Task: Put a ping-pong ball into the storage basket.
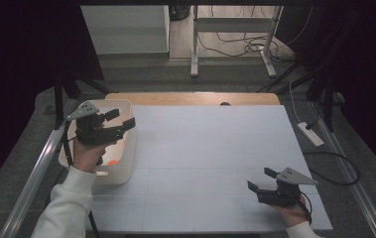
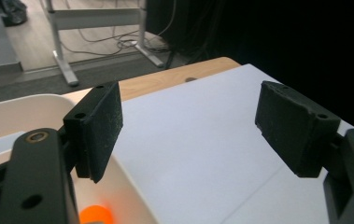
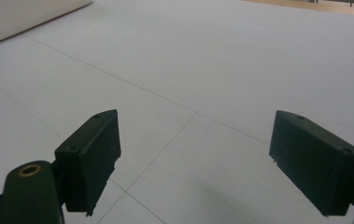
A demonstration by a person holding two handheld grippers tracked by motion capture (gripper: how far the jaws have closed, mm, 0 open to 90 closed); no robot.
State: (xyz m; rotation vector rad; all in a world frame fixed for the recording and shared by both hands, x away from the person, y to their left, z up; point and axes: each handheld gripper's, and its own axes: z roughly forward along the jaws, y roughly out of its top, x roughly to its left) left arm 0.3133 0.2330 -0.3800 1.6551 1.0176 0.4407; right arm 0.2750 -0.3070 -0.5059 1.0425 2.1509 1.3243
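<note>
Below the open left claw (image 2: 188, 135), an orange ball (image 2: 95, 215) lies in the bin (image 2: 20, 112).

A small orange ball (image 1: 111, 162) lies on the floor of a white rectangular tub (image 1: 132, 148), towards the tub's near end. The tub is open-topped with rounded corners and stands upright at the left edge of the white surface (image 1: 210, 163). In the left gripper view the ball (image 2: 96, 215) glows bright orange against the tub's pale inner wall (image 2: 118, 186).
</note>
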